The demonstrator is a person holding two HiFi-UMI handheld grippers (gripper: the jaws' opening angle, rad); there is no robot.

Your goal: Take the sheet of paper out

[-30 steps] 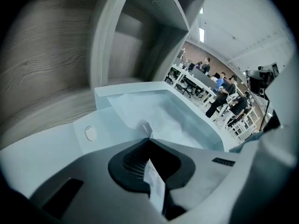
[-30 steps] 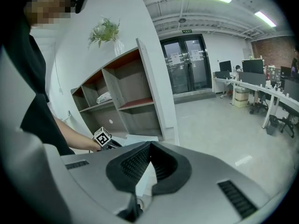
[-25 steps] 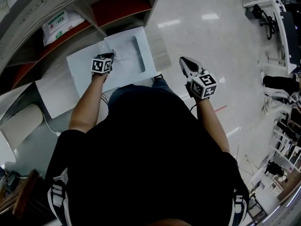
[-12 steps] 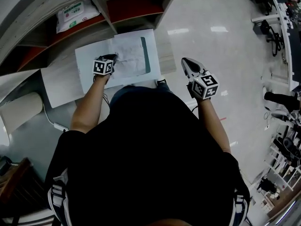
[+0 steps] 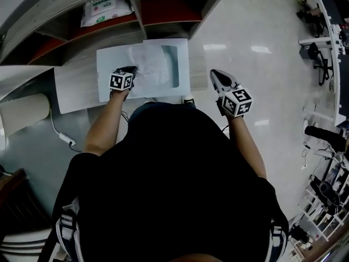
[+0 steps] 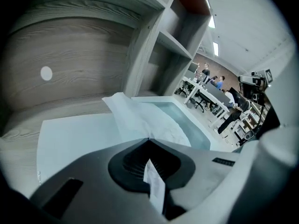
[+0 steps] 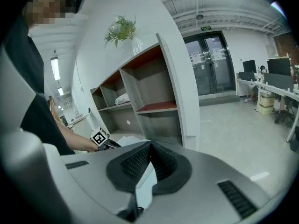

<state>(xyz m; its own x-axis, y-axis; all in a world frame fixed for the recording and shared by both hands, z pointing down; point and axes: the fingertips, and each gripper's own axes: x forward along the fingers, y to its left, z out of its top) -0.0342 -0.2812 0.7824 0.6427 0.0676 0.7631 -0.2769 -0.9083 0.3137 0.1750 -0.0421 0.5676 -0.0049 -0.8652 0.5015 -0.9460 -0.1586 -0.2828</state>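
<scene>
A pale blue envelope [image 5: 109,64] with a window lies flat on a low wooden shelf top [image 5: 71,89]. A crumpled white sheet of paper [image 5: 150,64] sticks partly out of it. My left gripper [image 5: 132,70] is shut on the near edge of that sheet. In the left gripper view the sheet [image 6: 140,120] rises from the envelope [image 6: 74,134] into the closed tips of the left gripper [image 6: 149,139]. My right gripper [image 5: 214,73] hangs over the floor to the right of the shelf, shut, holding nothing that I can see. Its tips [image 7: 149,144] meet in the right gripper view.
A shelf unit with red-backed compartments [image 5: 163,10] stands behind the envelope, and a pack of wipes [image 5: 106,9] lies in one. A white cable with a plug [image 5: 64,138] trails on the floor at the left. Polished floor [image 5: 262,81] stretches right, towards desks and chairs.
My left gripper has drawn the sheet leftward and slightly up, further from the envelope's window. The right gripper has shifted only a little. The head view has swung.
</scene>
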